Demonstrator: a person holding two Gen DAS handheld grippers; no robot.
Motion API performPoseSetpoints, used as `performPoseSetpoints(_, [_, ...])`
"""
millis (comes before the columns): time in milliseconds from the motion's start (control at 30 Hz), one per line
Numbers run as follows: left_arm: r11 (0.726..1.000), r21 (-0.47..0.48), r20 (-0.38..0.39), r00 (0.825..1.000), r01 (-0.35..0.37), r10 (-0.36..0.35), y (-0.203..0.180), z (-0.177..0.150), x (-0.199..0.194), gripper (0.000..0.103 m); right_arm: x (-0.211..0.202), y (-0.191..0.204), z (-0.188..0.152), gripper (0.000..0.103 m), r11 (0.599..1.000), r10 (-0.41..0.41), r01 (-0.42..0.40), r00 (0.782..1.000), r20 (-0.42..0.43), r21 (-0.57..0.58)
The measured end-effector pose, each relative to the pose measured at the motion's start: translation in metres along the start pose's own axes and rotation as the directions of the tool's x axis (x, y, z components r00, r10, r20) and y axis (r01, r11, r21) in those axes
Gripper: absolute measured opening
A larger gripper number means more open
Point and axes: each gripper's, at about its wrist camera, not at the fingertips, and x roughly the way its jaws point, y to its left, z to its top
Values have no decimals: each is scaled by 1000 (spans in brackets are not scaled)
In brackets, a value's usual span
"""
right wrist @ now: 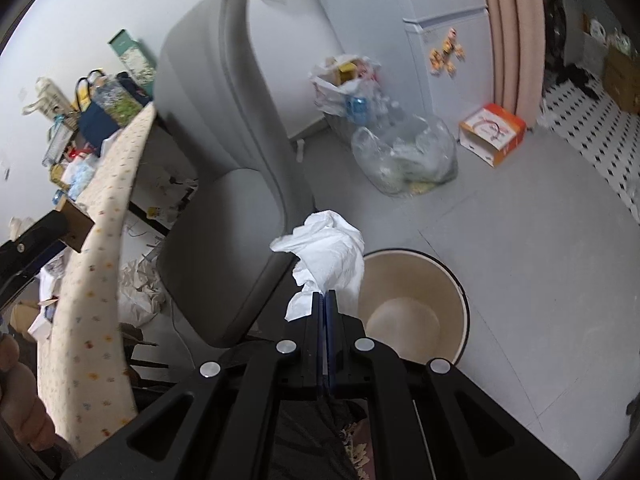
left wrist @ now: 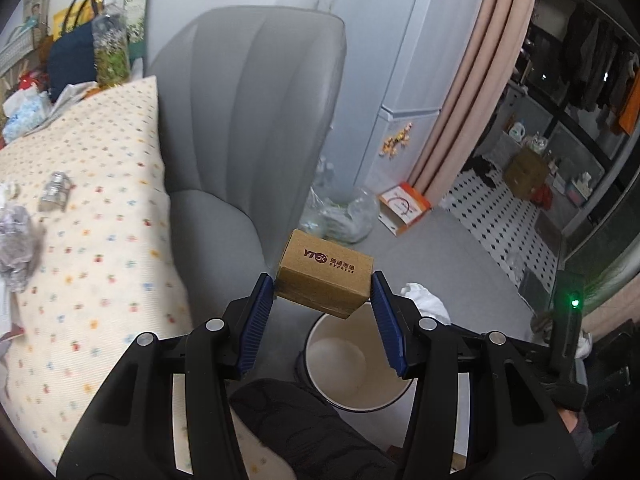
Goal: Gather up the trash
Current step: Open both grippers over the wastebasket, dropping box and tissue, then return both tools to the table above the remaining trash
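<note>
My left gripper (left wrist: 323,280) is shut on a small brown cardboard box (left wrist: 326,272) printed "YTO Express" and holds it above the cream waste bucket (left wrist: 320,346) on the floor. My right gripper (right wrist: 325,294) is shut on a crumpled white tissue (right wrist: 330,254), held just left of the same bucket (right wrist: 458,320). The tissue also shows in the left wrist view (left wrist: 424,300) beside the bucket. The box and left gripper show at the left edge of the right wrist view (right wrist: 78,226).
A table with a dotted cream cloth (left wrist: 100,240) holds a crushed can (left wrist: 56,192), crumpled foil (left wrist: 16,240) and clutter. A grey chair (left wrist: 256,120) stands beside it. Clear plastic bags (right wrist: 404,156), an orange-white box (right wrist: 492,134) and a fridge (right wrist: 448,40) lie beyond.
</note>
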Motion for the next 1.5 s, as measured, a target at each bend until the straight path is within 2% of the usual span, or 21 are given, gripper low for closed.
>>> performPoseSetpoints(267, [1000, 11, -64, 998, 24, -23, -23, -1, 39, 50, 51, -37, -11, 3, 997, -8, 16, 995, -95, 78])
performPoseSetpoints(367, [999, 21, -101, 995, 30, -27, -30, -4, 55, 50, 70, -48, -16, 8, 996, 7, 6, 991, -137, 92])
performPoseSetpoints(400, [999, 25, -110, 994, 31, -28, -31, -4, 58, 50, 76, -53, -17, 30, 993, 7, 10, 988, -152, 114])
performPoseSetpoints(433, [999, 29, -118, 993, 32, -29, -33, -6, 63, 50, 78, -58, -18, 67, 989, 13, 9, 988, -155, 145])
performPoseSetpoints(467, [999, 32, -126, 992, 31, -27, -35, -6, 66, 50, 76, -63, -18, 76, 986, 11, 12, 991, -133, 168])
performPoseSetpoints(533, [999, 30, -141, 990, 30, -25, -36, -7, 72, 50, 73, -68, -18, 76, 985, -15, 35, 993, -119, 169])
performPoseSetpoints(667, [999, 37, -165, 986, 33, -27, -46, -12, 84, 50, 64, -87, -15, 77, 974, -13, 39, 993, -114, 222])
performPoseSetpoints(767, [997, 51, -198, 979, 52, -41, -55, -16, 96, 50, 45, -104, -10, 83, 966, -33, 50, 997, -73, 255])
performPoseSetpoints(933, [993, 75, -258, 963, 95, -73, -77, -23, 116, 51, 10, -130, -3, 84, 953, -79, 77, 997, -7, 294])
performPoseSetpoints(967, [991, 77, -270, 959, 105, -81, -80, -24, 119, 55, 2, -133, -2, 84, 951, -92, 85, 996, 6, 299])
performPoseSetpoints(1000, [990, 78, -285, 955, 113, -87, -83, -24, 121, 67, -3, -134, -1, 85, 949, -100, 90, 995, 15, 302])
performPoseSetpoints(1033, [990, 79, -286, 954, 117, -89, -85, -23, 123, 74, -9, -137, 0, 85, 947, -107, 94, 994, 27, 307])
performPoseSetpoints(1067, [990, 81, -277, 957, 117, -90, -88, -22, 122, 85, -12, -139, 1, 85, 946, -111, 95, 993, 34, 309])
performPoseSetpoints(1100, [990, 82, -268, 959, 116, -90, -88, -21, 120, 90, -16, -138, 1, 85, 946, -113, 95, 993, 41, 310])
performPoseSetpoints(1267, [992, 52, -240, 966, 113, -97, -80, -16, 102, 93, -24, -130, 5, 86, 952, -117, 94, 991, 62, 292])
performPoseSetpoints(1433, [995, 23, -178, 980, 93, -87, -65, -8, 73, 93, -40, -93, 12, 96, 975, -109, 80, 985, 131, 205])
performPoseSetpoints(1500, [996, 6, -145, 986, 86, -84, -56, -5, 61, 93, -47, -79, 14, 95, 981, -110, 82, 982, 156, 178])
